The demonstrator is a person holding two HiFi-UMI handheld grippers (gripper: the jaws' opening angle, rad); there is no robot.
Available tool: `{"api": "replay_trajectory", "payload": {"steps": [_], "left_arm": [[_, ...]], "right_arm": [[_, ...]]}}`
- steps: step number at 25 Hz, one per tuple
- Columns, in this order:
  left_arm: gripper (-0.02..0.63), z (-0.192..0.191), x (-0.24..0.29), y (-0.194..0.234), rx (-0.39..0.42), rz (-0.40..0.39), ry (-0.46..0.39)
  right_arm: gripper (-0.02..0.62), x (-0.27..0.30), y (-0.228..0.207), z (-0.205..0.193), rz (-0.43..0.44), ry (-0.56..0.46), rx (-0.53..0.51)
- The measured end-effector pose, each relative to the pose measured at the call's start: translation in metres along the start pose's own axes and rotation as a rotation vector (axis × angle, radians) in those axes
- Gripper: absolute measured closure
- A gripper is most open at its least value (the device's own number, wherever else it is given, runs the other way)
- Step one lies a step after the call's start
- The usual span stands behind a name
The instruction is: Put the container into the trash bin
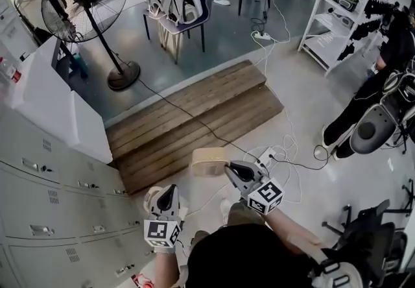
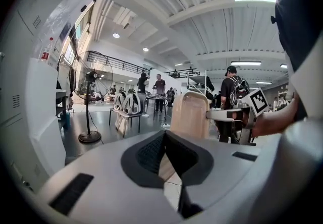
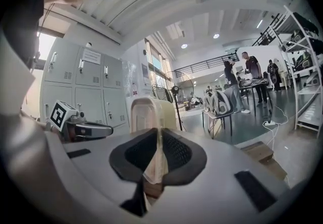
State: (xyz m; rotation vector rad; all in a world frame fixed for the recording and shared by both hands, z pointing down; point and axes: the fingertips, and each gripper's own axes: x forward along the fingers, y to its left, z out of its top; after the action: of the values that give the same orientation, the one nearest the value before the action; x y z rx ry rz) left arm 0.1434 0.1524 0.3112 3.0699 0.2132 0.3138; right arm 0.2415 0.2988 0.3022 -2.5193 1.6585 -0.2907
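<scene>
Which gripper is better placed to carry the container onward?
Right. The right gripper is already shut on the container's edge and holds it upright in the air. The left gripper is shut on nothing and sits apart from the container, nearer the lockers.

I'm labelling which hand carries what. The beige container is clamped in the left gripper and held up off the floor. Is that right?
Not quite: the right gripper clamps the beige container, jaws shut on its edge, as the right gripper view shows. The left gripper holds nothing. The container is indeed held up off the floor.
</scene>
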Motion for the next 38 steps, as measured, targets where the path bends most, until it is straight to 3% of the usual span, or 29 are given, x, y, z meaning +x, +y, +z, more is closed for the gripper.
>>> {"api": "replay_trajectory", "payload": {"steps": [9, 17, 38], "left_arm": [[0.598, 0.008, 0.050, 0.021, -0.019, 0.129, 0.016], [0.598, 0.001, 0.043, 0.043, -0.041, 0.268, 0.036], [0.598, -0.041, -0.118, 0.139, -0.145, 0.509, 0.013]], "right_arm": [[0.548, 0.057, -0.053, 0.008, 0.144, 0.027, 0.000], [0.548, 0.100, -0.052, 0.001, 0.269, 0.064, -0.007], [0.548, 0.201, 0.118, -0.045, 0.505, 0.194, -0.054]]}}
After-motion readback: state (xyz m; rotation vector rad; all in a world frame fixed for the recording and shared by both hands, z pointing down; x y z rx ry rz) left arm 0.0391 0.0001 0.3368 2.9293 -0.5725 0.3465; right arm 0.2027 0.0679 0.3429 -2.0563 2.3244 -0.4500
